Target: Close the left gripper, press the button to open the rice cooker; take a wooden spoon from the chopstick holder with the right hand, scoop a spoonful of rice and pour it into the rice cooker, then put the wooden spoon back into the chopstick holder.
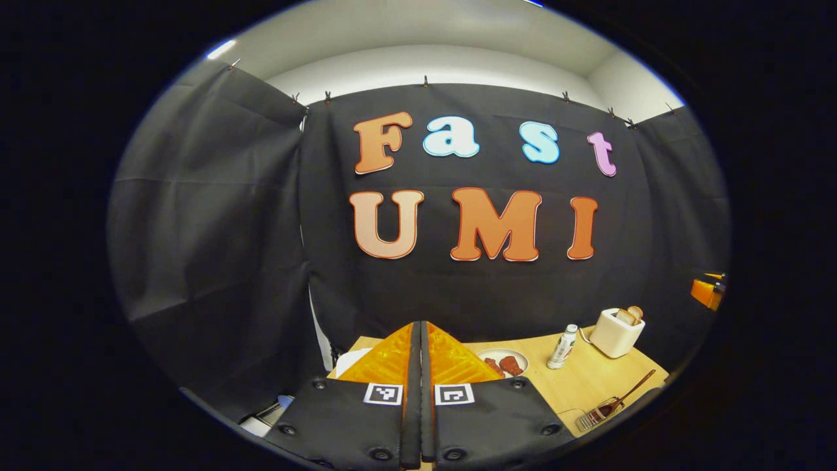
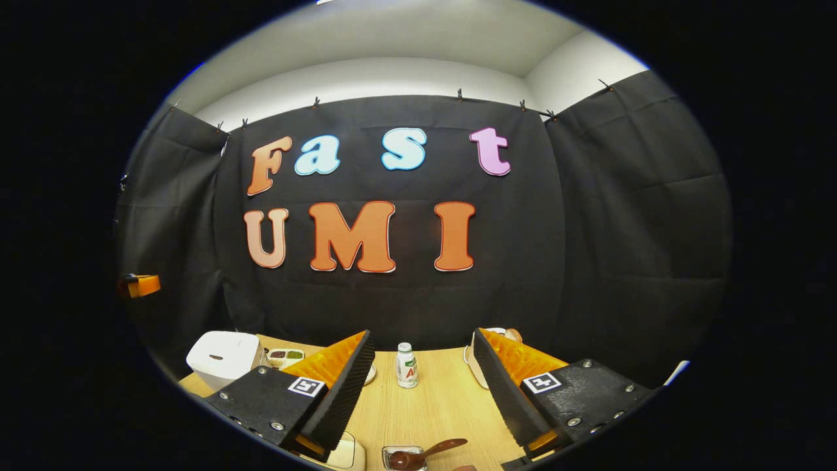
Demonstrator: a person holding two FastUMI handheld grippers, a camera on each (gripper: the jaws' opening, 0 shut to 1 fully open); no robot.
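Left tool (image 1: 420,340) clenched, empty, above the pale wooden table (image 1: 588,379). Right tool (image 2: 424,356) released; the rounded white rice cooker (image 2: 222,356) sits left of it, the wooden spoon (image 2: 425,453) below, between its fingers.

toaster (image 2: 472,356) half behind a finger; chopstick holder (image 2: 404,456) cut off below

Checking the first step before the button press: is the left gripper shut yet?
Shut: in the left gripper view, the left gripper has its two fingers pressed together with nothing between them.
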